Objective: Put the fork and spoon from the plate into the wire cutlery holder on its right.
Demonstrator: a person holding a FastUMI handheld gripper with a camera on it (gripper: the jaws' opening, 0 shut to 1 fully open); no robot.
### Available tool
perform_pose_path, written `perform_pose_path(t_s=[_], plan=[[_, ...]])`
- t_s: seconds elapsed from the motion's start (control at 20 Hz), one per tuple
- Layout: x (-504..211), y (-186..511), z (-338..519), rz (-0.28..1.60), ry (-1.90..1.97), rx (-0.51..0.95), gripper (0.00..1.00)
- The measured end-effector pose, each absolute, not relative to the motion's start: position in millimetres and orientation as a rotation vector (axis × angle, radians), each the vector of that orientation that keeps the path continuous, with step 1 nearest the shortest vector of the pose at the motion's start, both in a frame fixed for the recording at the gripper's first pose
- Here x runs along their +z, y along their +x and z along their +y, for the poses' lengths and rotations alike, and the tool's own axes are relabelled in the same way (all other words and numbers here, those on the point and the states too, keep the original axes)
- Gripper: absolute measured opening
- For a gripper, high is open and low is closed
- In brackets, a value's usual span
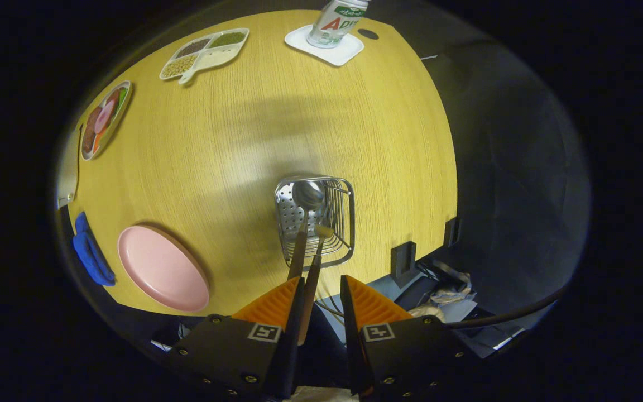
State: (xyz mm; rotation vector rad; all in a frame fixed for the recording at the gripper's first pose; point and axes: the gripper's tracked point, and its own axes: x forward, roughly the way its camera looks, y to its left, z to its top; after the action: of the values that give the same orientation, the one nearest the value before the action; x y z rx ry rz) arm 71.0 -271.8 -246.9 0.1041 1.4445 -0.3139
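Gripper (321,287), fingers apart, hovers above wire cutlery holder (315,220); fork (311,273) and spoon (305,223) lean out, liable to snag and tip it.

Spoon (308,195) and fork (321,233) stand in the wire holder (339,223); pink plate (162,268) lies beside it.

The can (337,21) on the white coaster (325,46), at twelve o'clock on the counter (232,151), is cut off above its label. The fork (315,262) tines are too small to tell inside the wire cutlery holder (316,220). The handle ends of the fork and spoon (302,234) are hidden between the hand-held gripper (321,290) fingers; whether both fingers press them is unclear.
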Motion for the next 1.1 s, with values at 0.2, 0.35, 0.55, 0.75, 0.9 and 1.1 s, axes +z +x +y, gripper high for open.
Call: perform_pose_path(t_s=[0.2, 0.35, 0.55, 0.75, 0.9, 1.1], plan=[[-239.7, 73.5, -266.4, 1.393, 0.113, -0.308, 0.38], [-233.2, 82.9, -259.5, 1.305, 0.154, -0.306, 0.39], [-213.7, 103.3, -258.5, 1.082, 0.177, -0.326, 0.39], [-186.2, 117.7, -255.0, 0.855, 0.174, -0.328, 0.39], [-146.7, 127.7, -247.6, 0.638, 0.184, -0.322, 0.39], [-70.9, 127.4, -241.8, 0.337, 0.165, -0.328, 0.38]])
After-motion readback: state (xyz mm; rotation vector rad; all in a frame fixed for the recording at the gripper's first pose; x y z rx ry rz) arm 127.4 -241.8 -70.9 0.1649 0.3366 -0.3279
